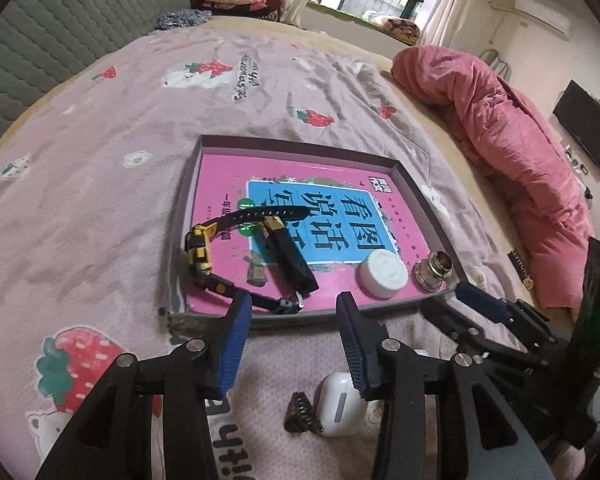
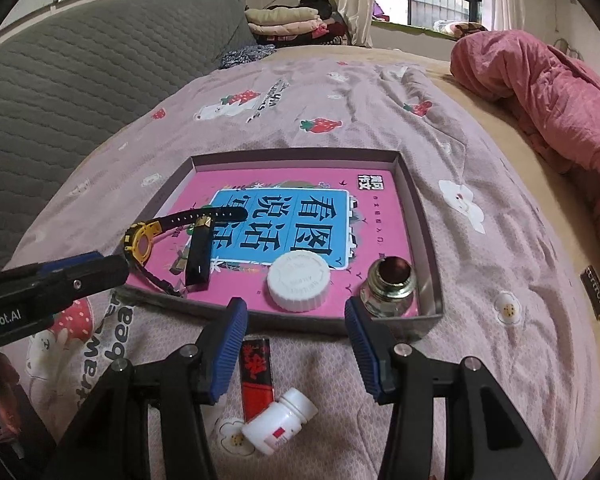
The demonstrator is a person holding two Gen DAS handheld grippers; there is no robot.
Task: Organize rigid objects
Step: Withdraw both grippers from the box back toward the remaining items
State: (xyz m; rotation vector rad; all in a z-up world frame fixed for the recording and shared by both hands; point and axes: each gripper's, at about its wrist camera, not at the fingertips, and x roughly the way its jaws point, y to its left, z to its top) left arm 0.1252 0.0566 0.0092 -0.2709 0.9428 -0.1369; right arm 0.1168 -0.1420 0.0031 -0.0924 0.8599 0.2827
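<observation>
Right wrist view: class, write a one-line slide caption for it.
Open right gripper hovers above a white bottle and red lighter, before a tray holding a watch.

Two wrist fisheye views look steeply down from close above the bed, side by side, both facing the same shallow tray.
</observation>
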